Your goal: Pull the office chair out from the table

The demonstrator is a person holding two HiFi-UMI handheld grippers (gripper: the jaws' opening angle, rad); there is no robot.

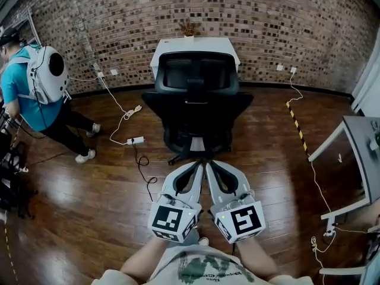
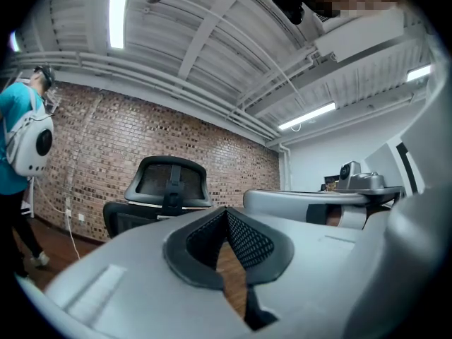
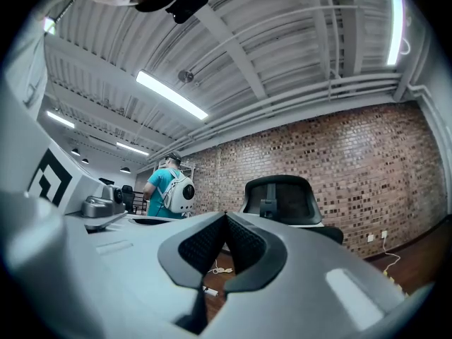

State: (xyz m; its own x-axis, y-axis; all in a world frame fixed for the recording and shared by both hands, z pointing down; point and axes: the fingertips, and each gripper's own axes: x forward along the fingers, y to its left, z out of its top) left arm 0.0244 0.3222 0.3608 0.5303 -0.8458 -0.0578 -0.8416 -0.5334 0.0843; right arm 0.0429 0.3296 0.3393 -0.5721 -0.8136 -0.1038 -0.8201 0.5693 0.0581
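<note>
The office chair (image 1: 196,100) stands at frame center, close up to the white tabletop (image 1: 221,45), and its back hides most of that surface. Below it, the left tool (image 1: 199,166) and right tool (image 1: 209,165) are each pressed together and empty, their tips covering part of the chair's base.

Black mesh-back office chair (image 1: 196,103) upright, tucked against white table (image 1: 195,45) (backrest facing camera).
</note>
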